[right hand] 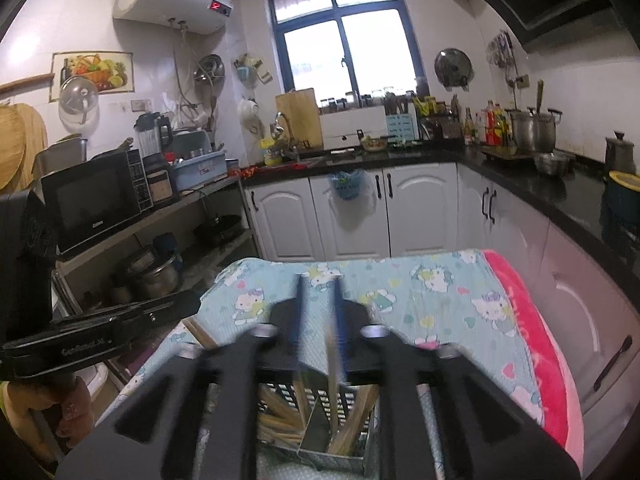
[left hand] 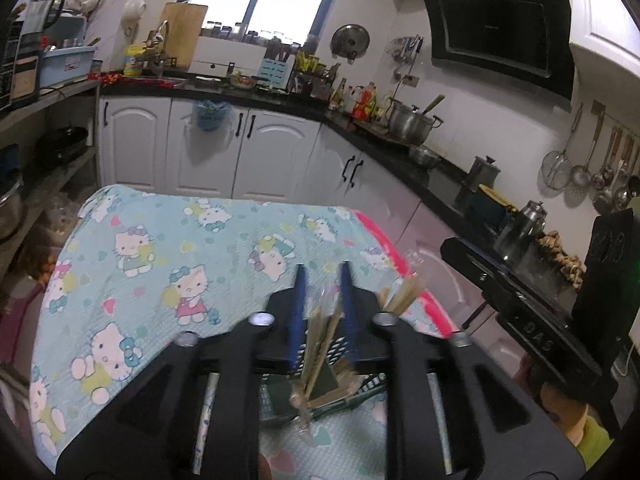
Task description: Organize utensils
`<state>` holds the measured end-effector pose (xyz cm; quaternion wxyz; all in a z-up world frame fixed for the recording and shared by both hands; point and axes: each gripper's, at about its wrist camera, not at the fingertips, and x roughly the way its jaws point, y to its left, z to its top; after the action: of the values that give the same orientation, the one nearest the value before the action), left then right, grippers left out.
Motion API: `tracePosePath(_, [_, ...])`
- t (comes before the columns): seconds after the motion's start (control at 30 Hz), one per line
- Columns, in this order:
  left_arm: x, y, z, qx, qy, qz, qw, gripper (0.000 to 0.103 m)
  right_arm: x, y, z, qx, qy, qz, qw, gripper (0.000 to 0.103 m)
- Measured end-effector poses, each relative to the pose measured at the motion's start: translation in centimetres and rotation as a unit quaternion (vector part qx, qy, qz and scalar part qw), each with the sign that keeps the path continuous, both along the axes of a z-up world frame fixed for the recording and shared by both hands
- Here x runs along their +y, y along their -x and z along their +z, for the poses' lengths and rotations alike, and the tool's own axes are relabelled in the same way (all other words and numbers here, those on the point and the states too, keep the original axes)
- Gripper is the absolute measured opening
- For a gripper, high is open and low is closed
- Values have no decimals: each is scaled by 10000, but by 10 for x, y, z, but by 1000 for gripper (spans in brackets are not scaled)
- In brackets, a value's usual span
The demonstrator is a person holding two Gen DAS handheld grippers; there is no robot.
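Both claws, left (left hand: 322, 276) and right (right hand: 319, 284), stand slightly apart over the caddy (right hand: 320, 424), gripping nothing; chopsticks (right hand: 280, 416) look light, stiff, slippery, best pinched mid-shaft.

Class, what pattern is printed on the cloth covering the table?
Cartoon cats and small hearts on pale blue cloth; clearest in the left wrist view.

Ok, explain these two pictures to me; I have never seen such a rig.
No robot here: a person holds a two-finger gripper in each hand, each with a camera looking along its blue fingers. One picture is from the left gripper, the other from the right gripper. Below lies a cartoon-cat cloth, and on it a slotted holder full of wooden chopsticks. Both jaws stand apart over the holder, chopsticks between them; neither clearly grips anything.
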<state>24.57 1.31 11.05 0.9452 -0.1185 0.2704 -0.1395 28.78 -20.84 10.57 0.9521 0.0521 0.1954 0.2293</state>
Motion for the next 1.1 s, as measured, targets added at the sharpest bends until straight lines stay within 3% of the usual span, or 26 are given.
tracePosePath(0.1, [2,5,-3,23,-28,59,10000,36,-5,1,-4,40,-19,-49,10000,30])
tracePosePath(0.2, [5,12,-3,-31,-65,146,9999,55,-11,5,-7,57,-42,-99,9999,38])
tracePosePath(0.27, [7,17,-1,-84,-50,206,9997,77,-13,10,-7,32,-48,-110,9999,42])
tracePosePath(0.43, [10,31,4,-210,-102,310,9992,92,-21,20,-8,-24,-33,-162,9999,52])
tracePosePath(0.73, [19,54,10,-263,-23,469,9985,92,-36,46,-7,-127,-65,-202,9997,74])
tracePosePath(1.1, [17,84,-7,-134,-118,543,9984,92,-41,88,-11,-378,121,-186,9990,89])
